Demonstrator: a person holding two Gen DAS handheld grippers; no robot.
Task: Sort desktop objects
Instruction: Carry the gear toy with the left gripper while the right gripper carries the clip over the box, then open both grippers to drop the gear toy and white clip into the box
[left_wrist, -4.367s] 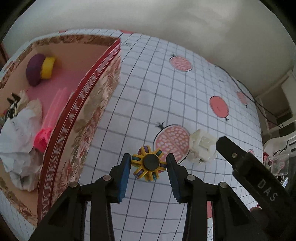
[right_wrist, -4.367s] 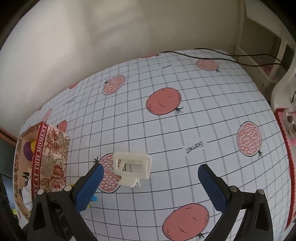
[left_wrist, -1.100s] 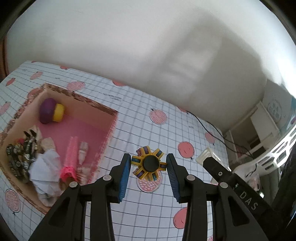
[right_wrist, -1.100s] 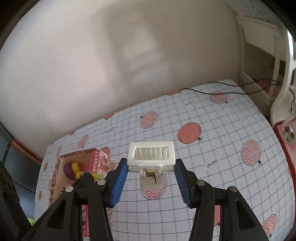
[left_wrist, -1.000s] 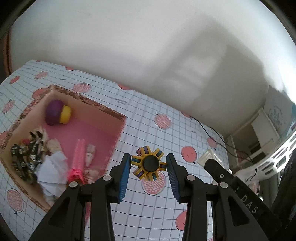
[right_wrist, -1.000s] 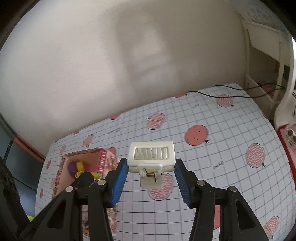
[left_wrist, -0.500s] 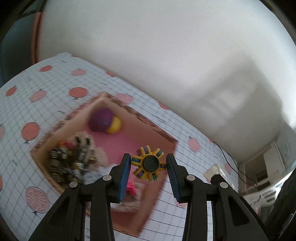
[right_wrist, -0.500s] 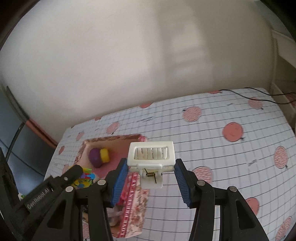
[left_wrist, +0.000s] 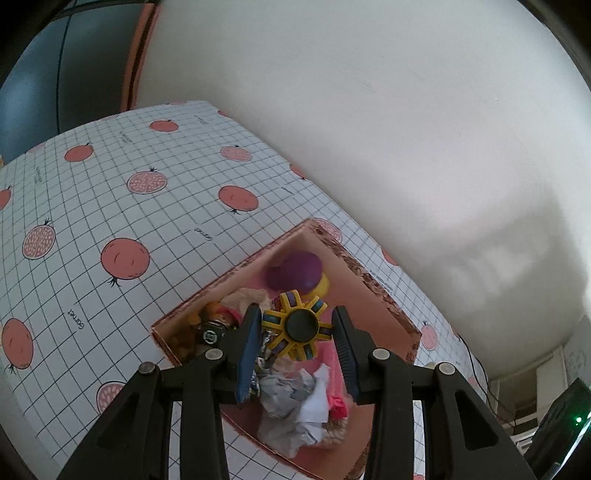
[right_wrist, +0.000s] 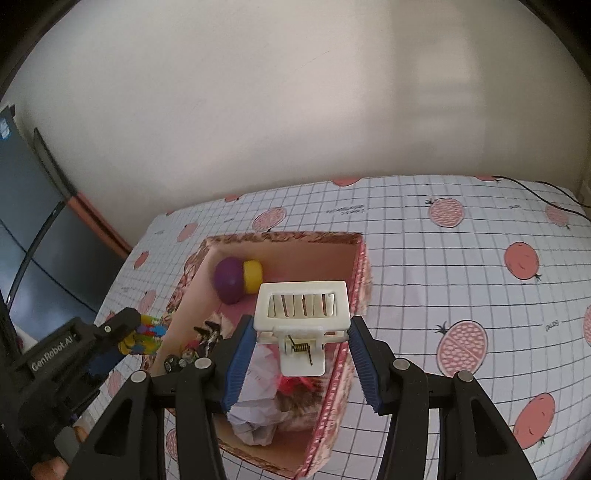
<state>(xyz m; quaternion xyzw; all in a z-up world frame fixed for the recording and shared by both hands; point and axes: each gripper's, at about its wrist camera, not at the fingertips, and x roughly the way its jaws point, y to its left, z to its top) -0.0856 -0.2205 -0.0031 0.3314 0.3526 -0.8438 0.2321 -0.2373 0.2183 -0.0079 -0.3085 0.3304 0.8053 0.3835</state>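
My left gripper (left_wrist: 297, 330) is shut on a yellow spinner toy (left_wrist: 295, 325) with a black hub, held in the air over the open floral box (left_wrist: 384, 295). My right gripper (right_wrist: 301, 345) is shut on a white plastic clip (right_wrist: 303, 314) with a metal spring, held above the right side of the same box (right_wrist: 360, 266). In the right wrist view the left gripper (right_wrist: 129, 338) shows at the box's left rim with the spinner in it. Inside the box lie a purple and yellow toy (right_wrist: 236, 277), crumpled white paper (right_wrist: 258, 417) and a pink comb (left_wrist: 338, 402).
The box stands on a table under a white grid cloth with red fruit prints (right_wrist: 461, 343). A pale wall (right_wrist: 295, 110) runs along the far edge. A black cable (right_wrist: 535, 188) lies at the back right. A dark panel (right_wrist: 33, 236) stands to the left.
Both grippers have carried their objects leftward from above the bare cloth to above the box, rolling as they went. Neither grip has changed.
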